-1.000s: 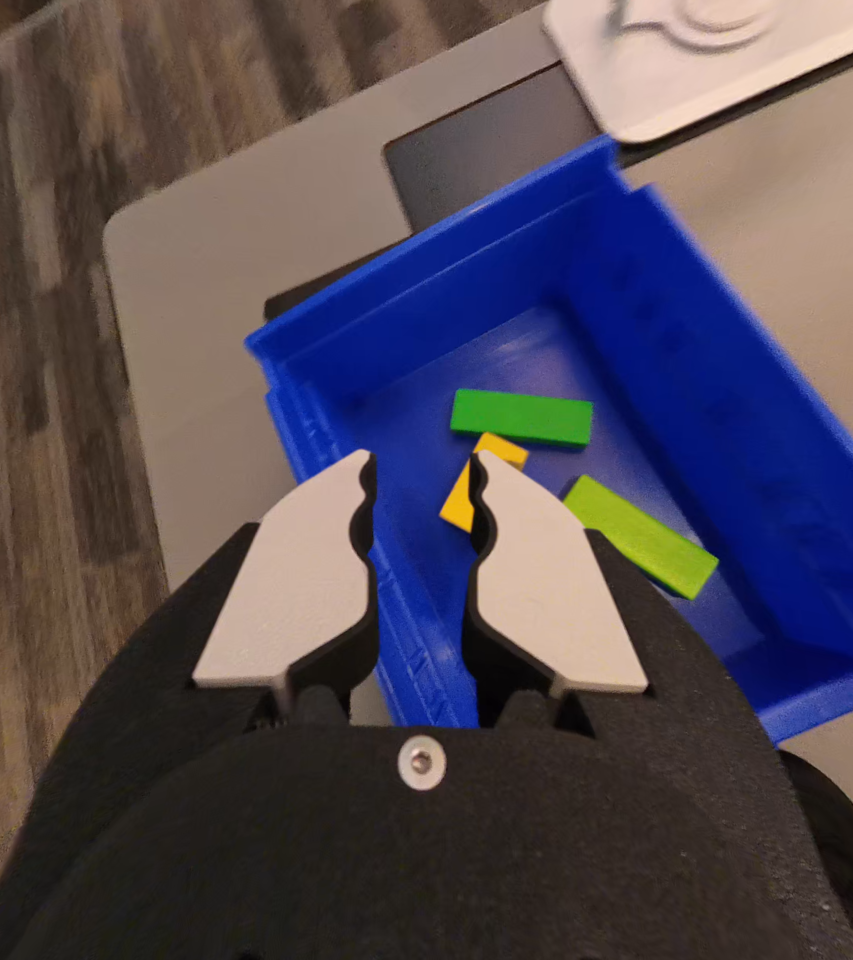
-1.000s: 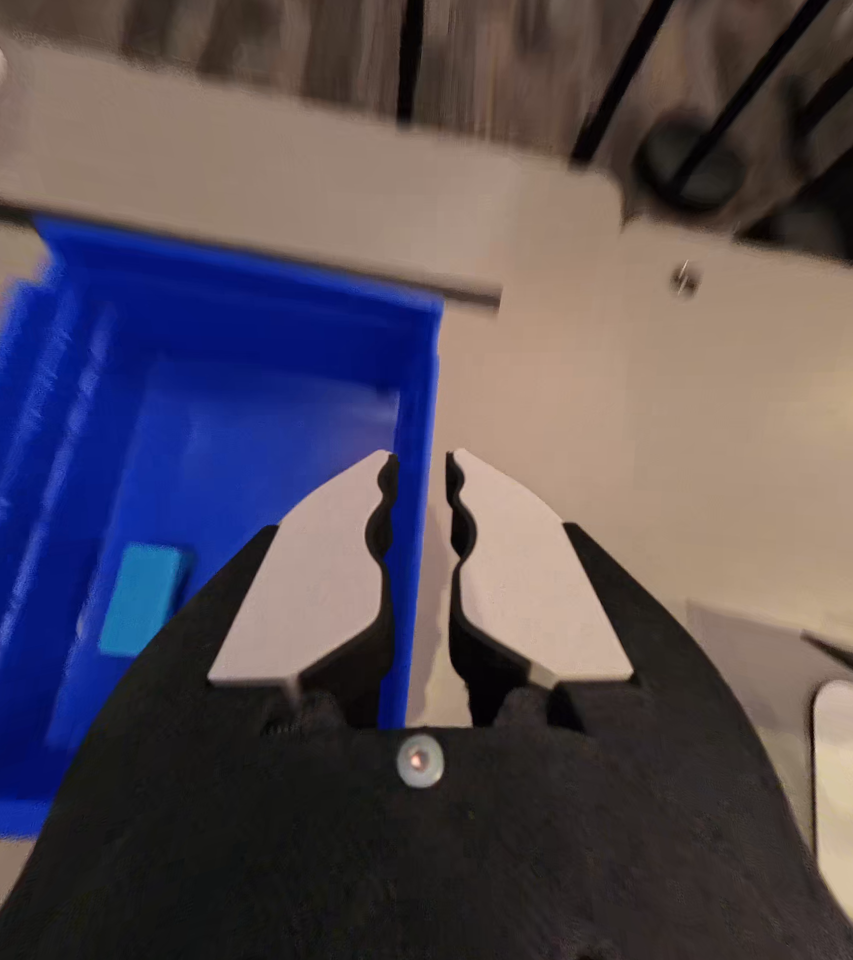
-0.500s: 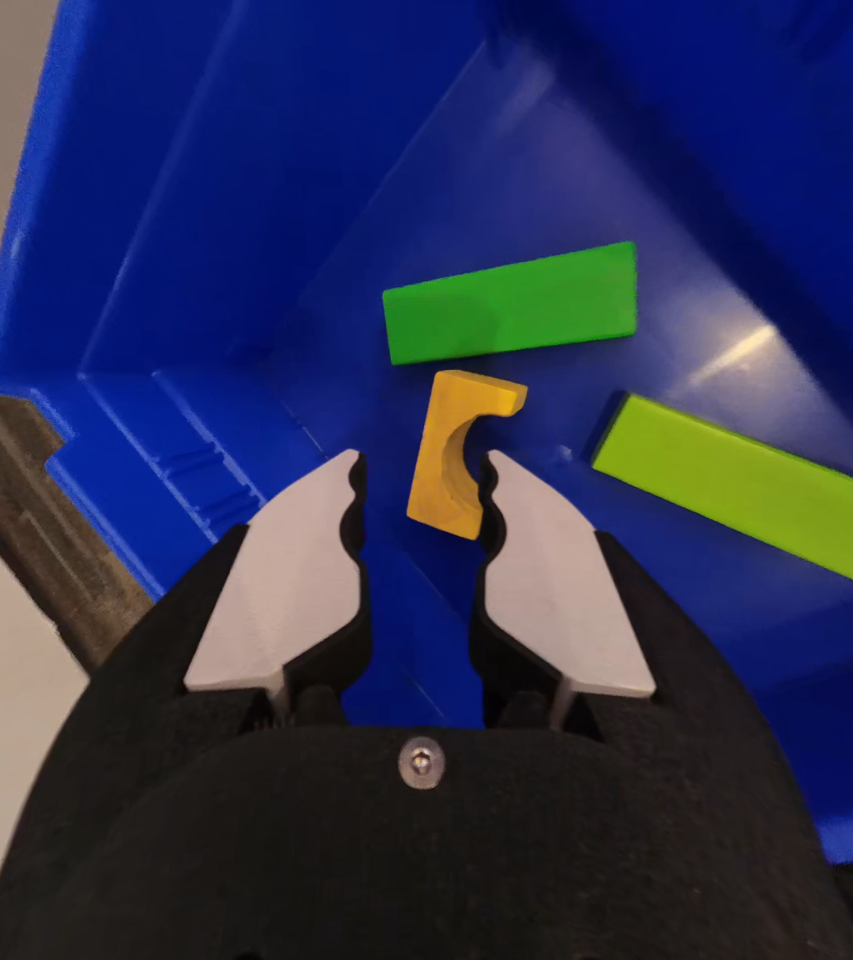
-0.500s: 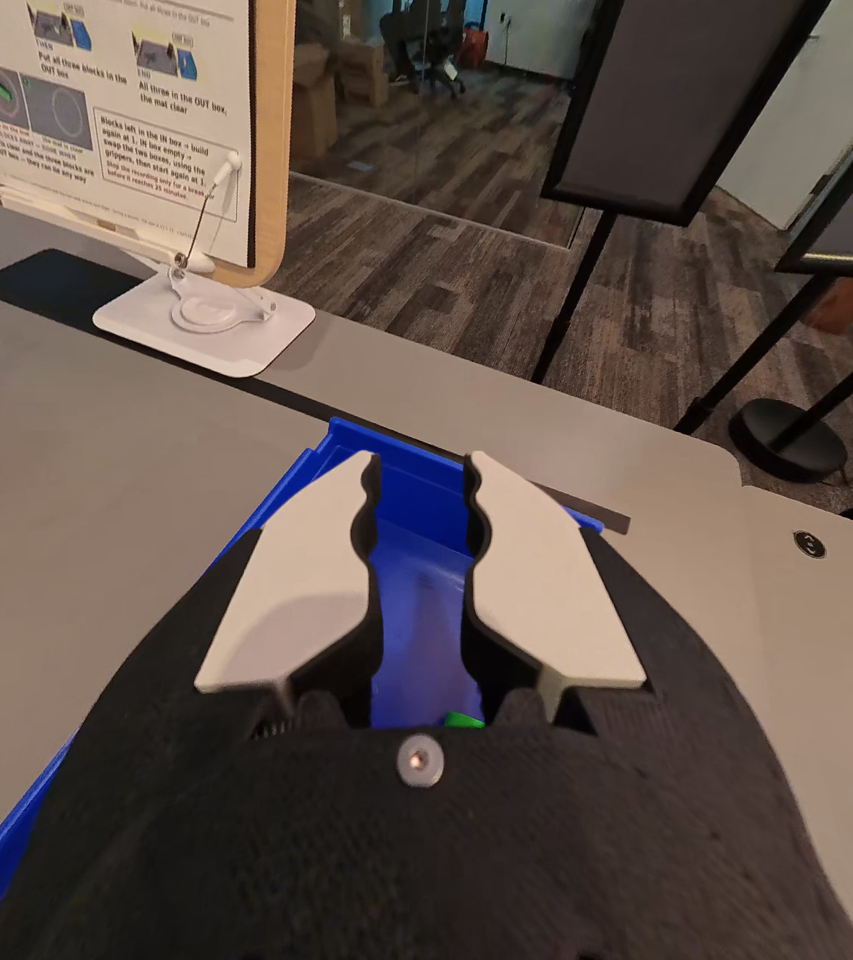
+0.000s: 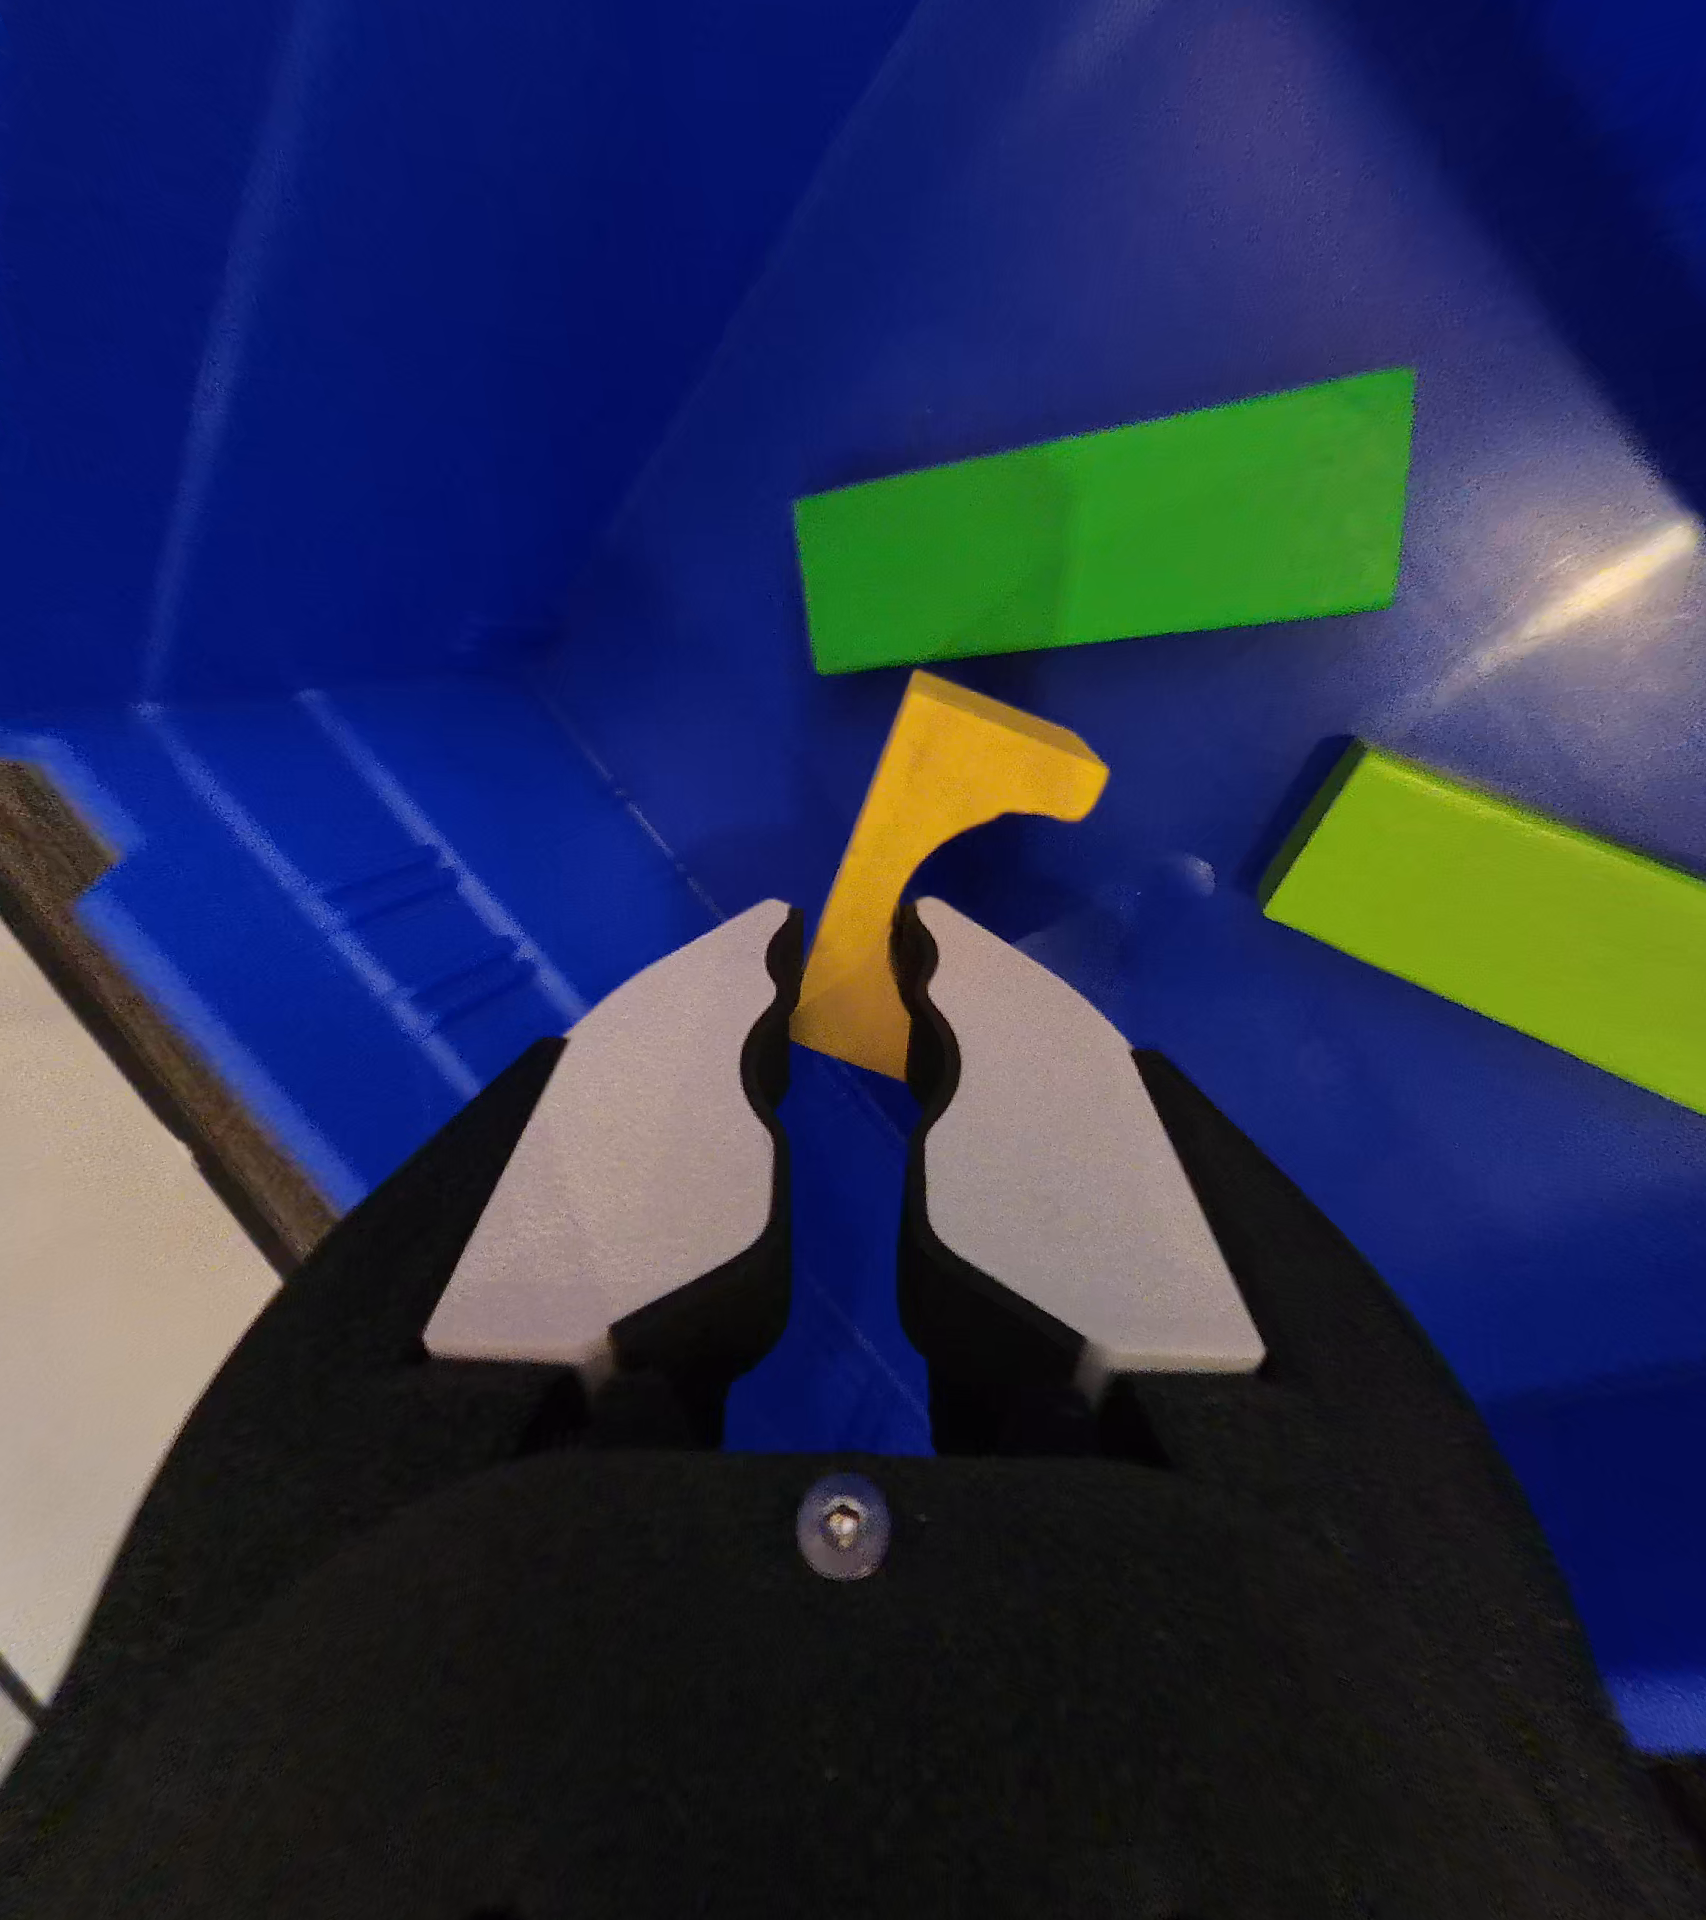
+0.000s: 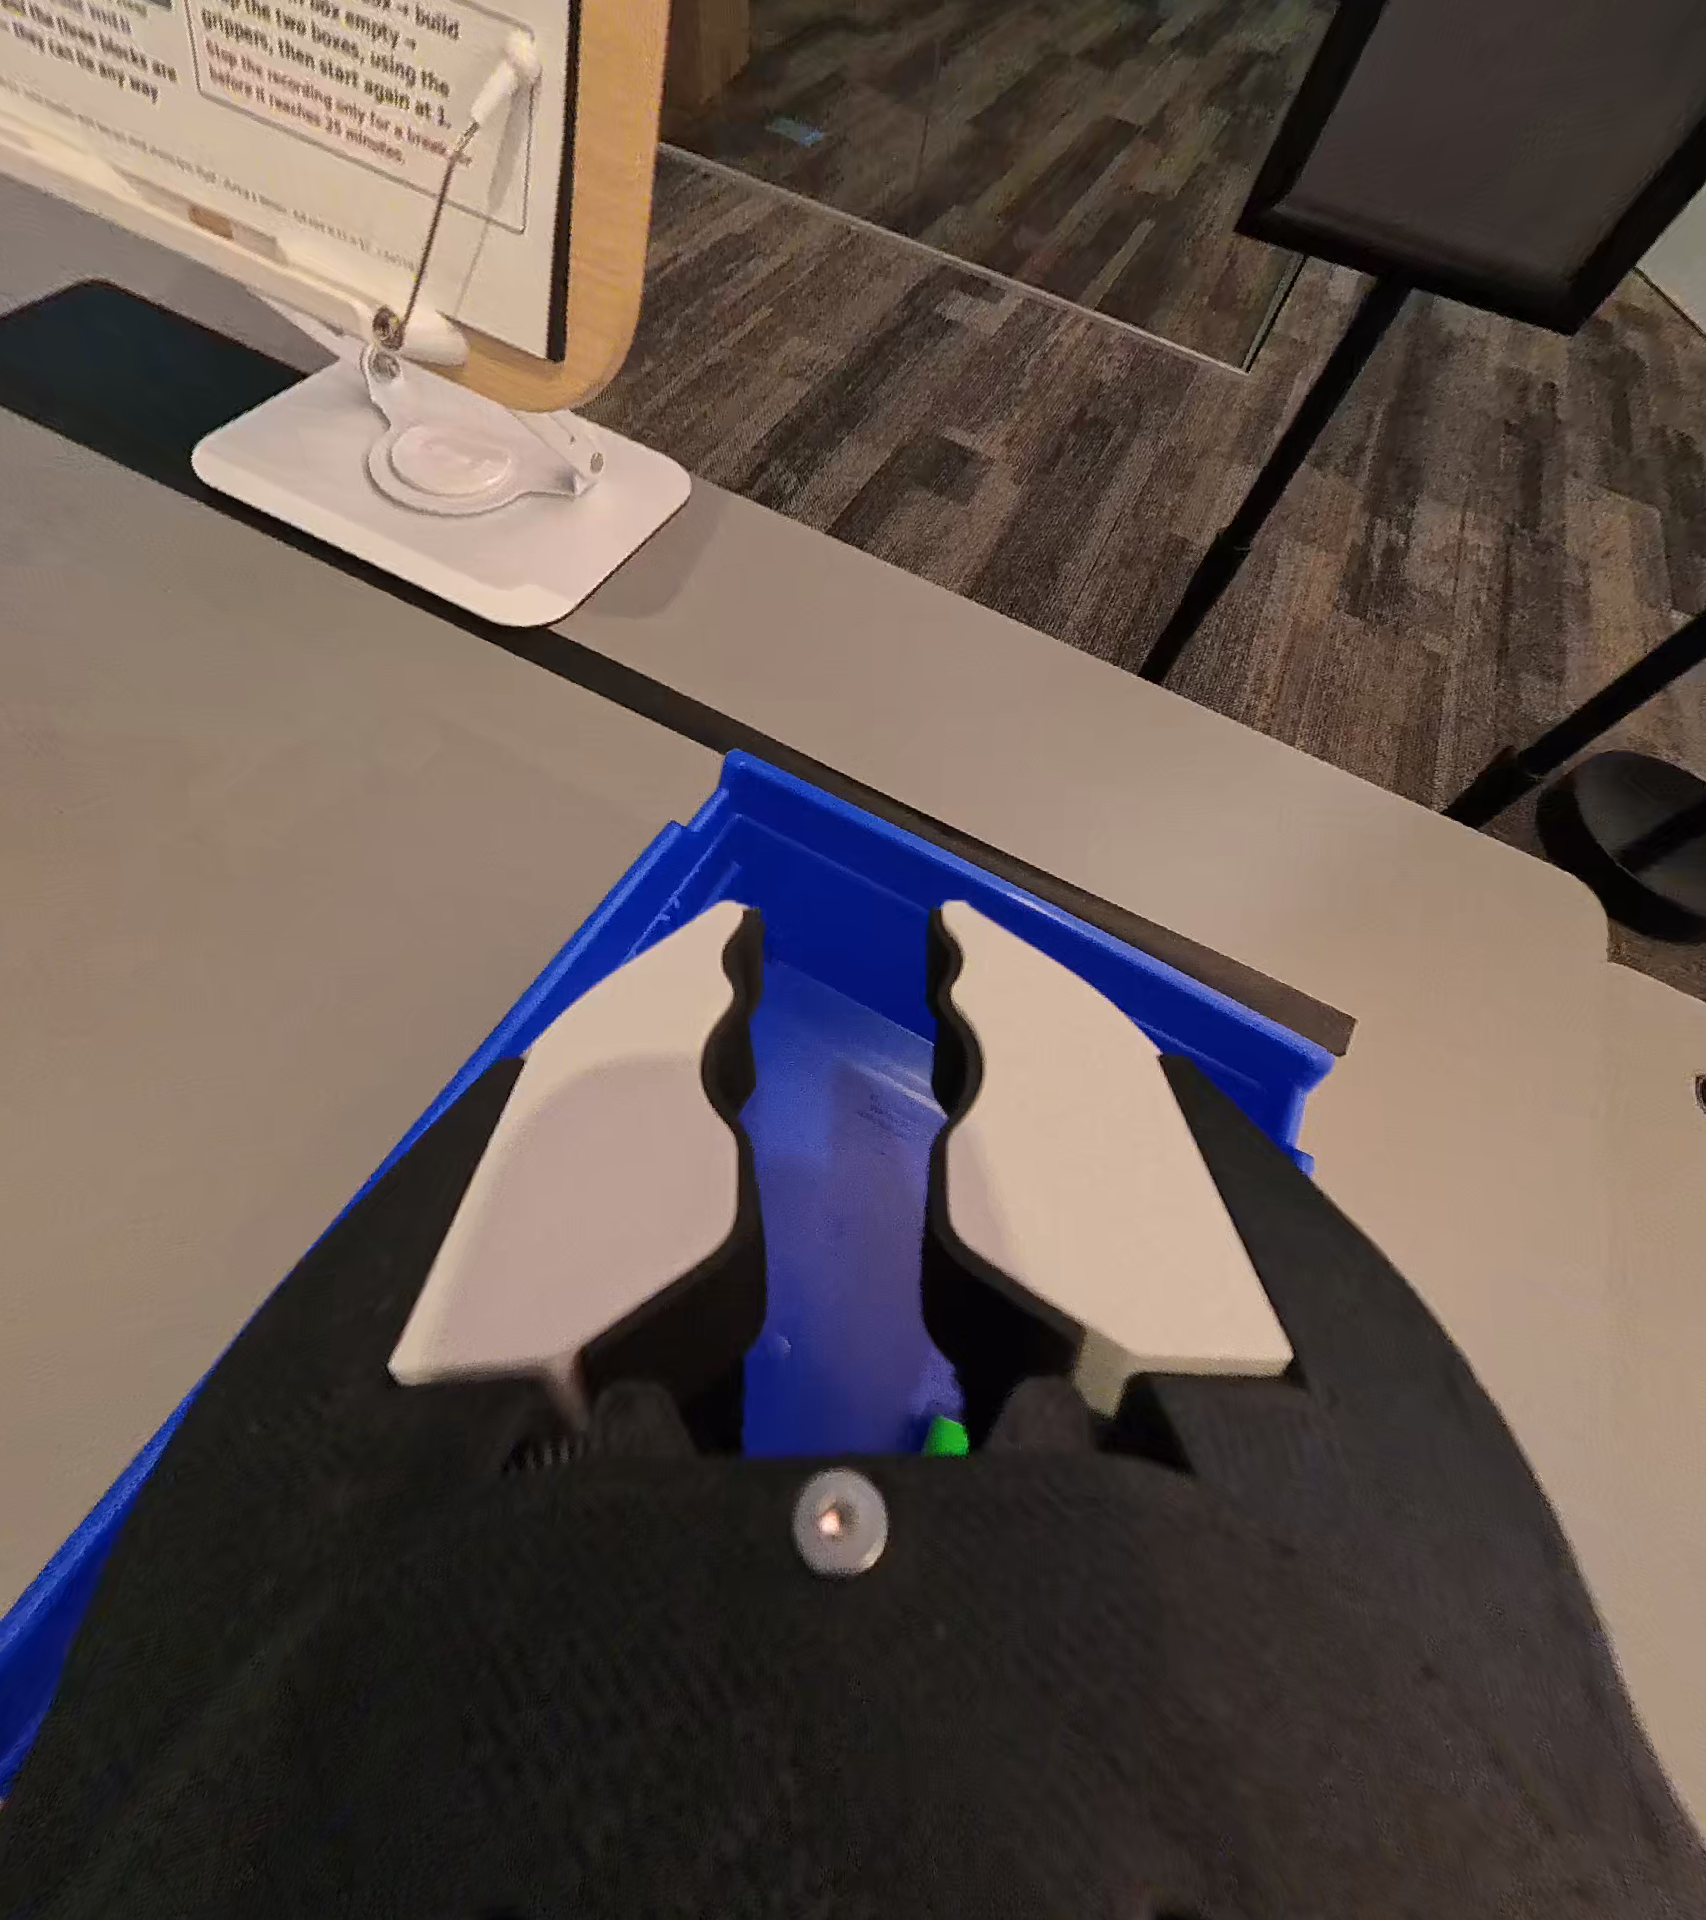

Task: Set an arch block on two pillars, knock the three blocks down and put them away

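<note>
1. Deep inside a blue bin (image 5: 433,436), the left gripper (image 5: 844,925), its grey fingers (image 5: 641,1122) narrowed onto the near end of a yellow arch block (image 5: 916,831) — both black pads against the block's sides, so clamped on it as far as the left wrist view shows.
2. Arch block standing up at a tilt from the bin floor, curved cut-out facing right, far foot jutting toward the lime block.
3. Beyond the arch, flat on the floor: a dark green pillar block (image 5: 1103,520), lying crosswise, just clear of the arch's top end.
4. To the right, also flat: a lime green pillar block (image 5: 1555,956), angled down toward the frame's edge, apart from both others.
5. At the left edge of that view, a strip of pale table (image 5: 18,1195) and dark flooring past the bin's corner.
6. Over a blue bin (image 6: 1119,977) in the right wrist view, the right gripper (image 6: 838,925) — fingers spread moderately wide, nothing between them but the bin's floor.
7. Low in that gap, a small sliver of green (image 6: 948,1437); which block, impossible to tell.
8. On the grey table (image 6: 205,831) behind: a white stand (image 6: 444,520) carrying a wood-edged instruction sheet (image 6: 309,125); farther back, wood-patterned floor (image 6: 1036,364) and a black round base (image 6: 1659,873).
</note>
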The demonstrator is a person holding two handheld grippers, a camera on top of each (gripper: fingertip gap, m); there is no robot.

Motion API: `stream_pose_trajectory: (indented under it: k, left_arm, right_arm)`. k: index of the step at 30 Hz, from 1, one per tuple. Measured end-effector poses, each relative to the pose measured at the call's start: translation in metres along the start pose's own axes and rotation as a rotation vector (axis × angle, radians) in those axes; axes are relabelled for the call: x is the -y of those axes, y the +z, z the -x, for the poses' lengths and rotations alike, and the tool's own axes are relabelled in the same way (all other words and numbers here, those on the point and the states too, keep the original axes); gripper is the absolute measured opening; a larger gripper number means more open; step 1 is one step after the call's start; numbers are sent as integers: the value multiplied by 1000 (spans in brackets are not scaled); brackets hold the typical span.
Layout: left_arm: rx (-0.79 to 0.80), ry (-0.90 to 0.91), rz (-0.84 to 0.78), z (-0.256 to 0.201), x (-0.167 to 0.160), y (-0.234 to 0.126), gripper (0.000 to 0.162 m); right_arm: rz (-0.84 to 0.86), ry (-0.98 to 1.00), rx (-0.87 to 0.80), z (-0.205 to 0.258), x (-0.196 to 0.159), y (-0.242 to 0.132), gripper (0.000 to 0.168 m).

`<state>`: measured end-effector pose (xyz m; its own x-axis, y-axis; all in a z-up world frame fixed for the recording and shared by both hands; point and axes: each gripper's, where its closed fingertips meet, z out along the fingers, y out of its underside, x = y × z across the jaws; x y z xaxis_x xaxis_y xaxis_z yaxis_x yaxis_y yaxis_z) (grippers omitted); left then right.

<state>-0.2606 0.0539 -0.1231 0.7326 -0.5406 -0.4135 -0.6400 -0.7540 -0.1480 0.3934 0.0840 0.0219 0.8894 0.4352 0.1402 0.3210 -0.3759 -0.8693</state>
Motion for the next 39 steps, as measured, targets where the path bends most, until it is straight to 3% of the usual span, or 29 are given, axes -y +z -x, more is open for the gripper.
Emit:
stream_pose_trajectory:
  k: [4,6,10,13,17,24,25,26,27,31,32,33,35,39]
  left_arm:
    - [42,-16,-186,4,24,-56,18]
    - [81,18,-339,-4,49,-95,18]
    - [96,188,-681,-63,108,-174,17]
    - [90,301,-797,-121,137,-204,17]
    - [110,413,-788,-173,151,-208,17]
    - [46,499,-793,-218,158,-205,17]
    - [37,508,-785,-222,157,-203,18]
    - [20,518,-771,-226,156,-200,17]
    - [16,521,-767,-227,156,-199,16]
    - [-68,391,-812,-199,156,-202,58]
    - [-116,325,-770,-185,149,-196,45]
    - [-110,262,-702,-162,141,-186,45]
    - [-94,152,-620,-124,125,-170,64]
    - [5,-56,-525,-52,97,-139,50]
  right_arm:
    - [-17,-43,64,28,11,10,31]
    - [-61,-29,176,60,25,15,31]
    - [-224,112,679,173,69,4,31]
    - [-193,241,943,245,82,-3,54]
    - [-173,257,966,292,82,3,59]
    - [111,289,1060,341,36,27,60]
    - [132,294,1104,347,33,26,58]
    - [139,302,1164,352,33,22,38]
    - [146,315,1187,353,32,22,36]
    - [177,400,1173,336,24,40,34]
    - [218,440,1142,329,15,50,34]
    - [245,468,1092,320,5,64,34]
    - [256,539,1086,306,-4,78,34]
    - [354,594,955,278,-34,106,34]
